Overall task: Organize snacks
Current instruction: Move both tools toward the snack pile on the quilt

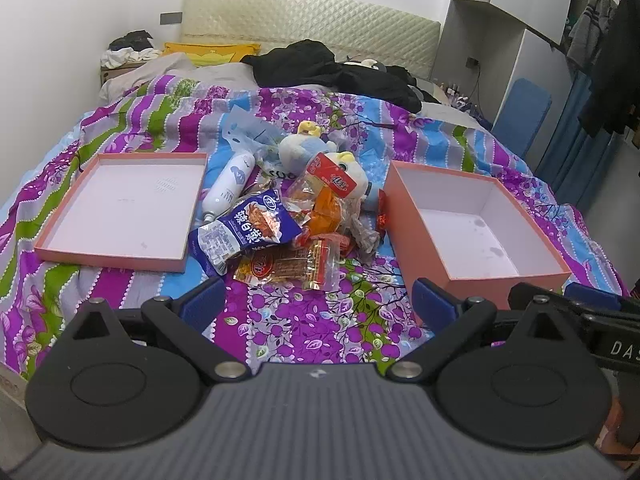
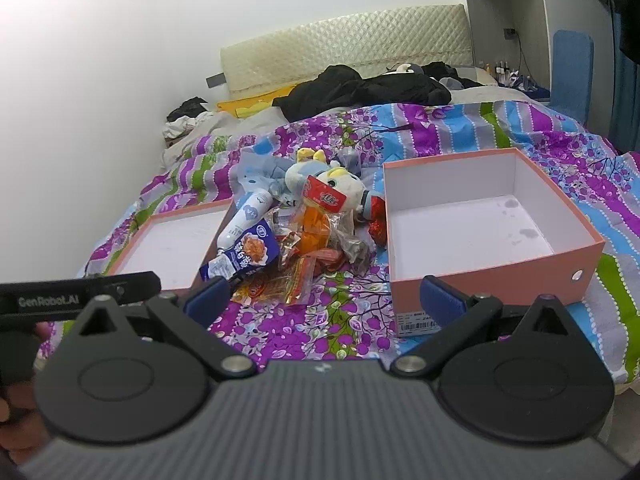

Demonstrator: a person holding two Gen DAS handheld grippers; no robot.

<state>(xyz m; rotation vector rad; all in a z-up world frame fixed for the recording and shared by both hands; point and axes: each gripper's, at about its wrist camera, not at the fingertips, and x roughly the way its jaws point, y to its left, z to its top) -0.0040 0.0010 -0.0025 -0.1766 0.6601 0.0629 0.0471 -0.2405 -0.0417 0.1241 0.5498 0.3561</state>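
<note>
Snack pile (image 1: pixel 280 236) on the bed (image 1: pixel 304 320), between lid (image 1: pixel 120 208) and box (image 1: pixel 476 236).
Packets look light, crinkly, slippery (pinch a sealed edge, likely). Left gripper (image 1: pixel 316 304) and right gripper (image 2: pixel 324 300) both spread wide, empty, short of the pile.

My left wrist view looks down the bed (image 1: pixel 304 328) toward the headboard (image 1: pixel 312 24) at 12 o'clock, snack pile (image 1: pixel 280 232) near. My right wrist view faces likewise, the deep pink box (image 2: pixel 492 264) closer at 2 o'clock. Both share pile and boxes.
</note>
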